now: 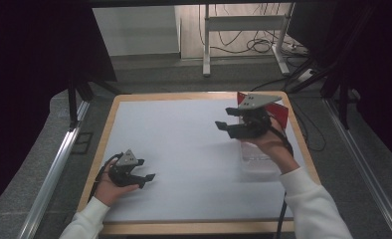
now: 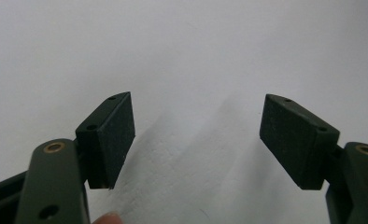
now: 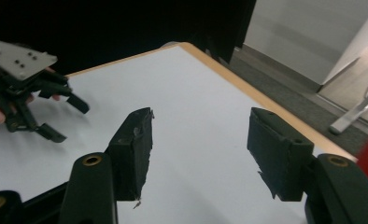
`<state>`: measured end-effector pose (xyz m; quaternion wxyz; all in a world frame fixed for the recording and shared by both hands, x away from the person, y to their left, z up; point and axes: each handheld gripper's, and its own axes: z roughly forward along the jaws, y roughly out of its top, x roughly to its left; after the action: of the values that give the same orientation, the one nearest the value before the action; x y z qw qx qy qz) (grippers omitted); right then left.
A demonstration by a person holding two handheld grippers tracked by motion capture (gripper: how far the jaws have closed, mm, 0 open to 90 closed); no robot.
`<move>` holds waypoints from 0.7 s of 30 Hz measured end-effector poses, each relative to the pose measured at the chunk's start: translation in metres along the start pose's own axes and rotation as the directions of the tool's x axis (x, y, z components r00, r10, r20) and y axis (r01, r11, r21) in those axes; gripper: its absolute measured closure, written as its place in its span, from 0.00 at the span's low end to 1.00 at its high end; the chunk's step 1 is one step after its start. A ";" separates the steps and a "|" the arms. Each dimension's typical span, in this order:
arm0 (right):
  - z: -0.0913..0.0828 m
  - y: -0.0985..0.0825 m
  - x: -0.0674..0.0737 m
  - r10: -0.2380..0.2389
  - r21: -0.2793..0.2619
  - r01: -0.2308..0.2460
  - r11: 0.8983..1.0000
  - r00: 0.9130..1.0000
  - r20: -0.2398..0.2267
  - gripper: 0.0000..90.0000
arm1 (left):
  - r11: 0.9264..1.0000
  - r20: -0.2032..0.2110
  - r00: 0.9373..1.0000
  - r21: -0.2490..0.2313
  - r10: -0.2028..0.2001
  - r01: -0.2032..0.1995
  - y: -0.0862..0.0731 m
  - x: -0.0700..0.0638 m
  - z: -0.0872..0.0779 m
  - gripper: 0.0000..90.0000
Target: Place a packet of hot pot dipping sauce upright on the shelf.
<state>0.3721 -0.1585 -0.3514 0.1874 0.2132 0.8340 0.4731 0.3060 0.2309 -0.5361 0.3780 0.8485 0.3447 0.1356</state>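
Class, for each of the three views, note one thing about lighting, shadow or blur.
High view: dim, dark at the sides, the right tool slightly blurred. Left gripper view: soft shadows of the left tool on the white table. Right gripper view: dark background, far hand blurred.

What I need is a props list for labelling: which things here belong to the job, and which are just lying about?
Job, likely: left tongs, open; right tongs, open and empty; clear box and red thing beside the right tongs.
Lying about: metal stand and cables on the floor beyond the table.
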 end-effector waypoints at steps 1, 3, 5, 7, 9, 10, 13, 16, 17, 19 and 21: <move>0.007 -0.009 0.011 0.010 -0.010 -0.010 1.000 1.000 -0.010 0.45 | 1.000 0.000 1.000 0.002 0.002 -0.002 0.000 0.000 0.000 0.29; 0.015 -0.020 0.022 0.019 -0.004 -0.019 1.000 0.999 -0.028 0.44 | 1.000 -0.007 1.000 0.006 0.016 -0.016 0.000 -0.002 0.000 0.29; 0.020 -0.026 0.026 0.021 0.002 -0.021 1.000 0.999 -0.035 0.44 | 1.000 -0.008 1.000 0.002 0.015 -0.015 0.000 -0.003 -0.001 0.29; 0.032 -0.043 0.039 0.039 0.030 -0.037 0.999 0.997 -0.067 0.42 | 1.000 -0.008 1.000 -0.010 0.011 -0.011 0.001 -0.004 -0.003 0.29; 0.039 -0.055 0.046 0.046 0.051 -0.042 0.998 0.995 -0.088 0.41 | 1.000 -0.008 1.000 -0.012 0.009 -0.010 0.001 -0.004 -0.002 0.29; 0.043 -0.061 0.048 0.052 0.054 -0.047 0.997 0.994 -0.092 0.41 | 1.000 -0.007 1.000 -0.008 0.007 -0.008 0.001 -0.004 -0.001 0.29; 0.053 -0.078 0.055 0.071 0.085 -0.062 0.994 0.992 -0.105 0.41 | 1.000 -0.018 1.000 -0.002 0.012 -0.012 0.000 -0.003 0.001 0.29; 0.058 -0.089 0.060 0.079 0.106 -0.067 0.992 0.991 -0.108 0.41 | 1.000 -0.019 1.000 0.001 0.004 -0.004 0.000 -0.004 0.002 0.29; 0.061 -0.098 0.063 0.092 0.125 -0.077 0.989 0.989 -0.115 0.41 | 1.000 -0.023 1.000 0.000 0.005 -0.005 0.000 -0.004 0.002 0.29; 0.064 -0.106 0.066 0.086 0.147 -0.068 0.987 0.989 -0.123 0.40 | 1.000 -0.024 1.000 -0.001 0.004 -0.004 0.001 -0.005 0.003 0.29; 0.065 -0.111 0.069 0.083 0.151 -0.065 0.986 0.990 -0.112 0.40 | 1.000 -0.025 1.000 0.002 0.006 -0.006 0.001 -0.006 0.003 0.29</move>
<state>0.3284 -0.1268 -0.4865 0.1038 0.2289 0.8677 0.4288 0.3038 0.2250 -0.5375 0.3723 0.8481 0.3472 0.1467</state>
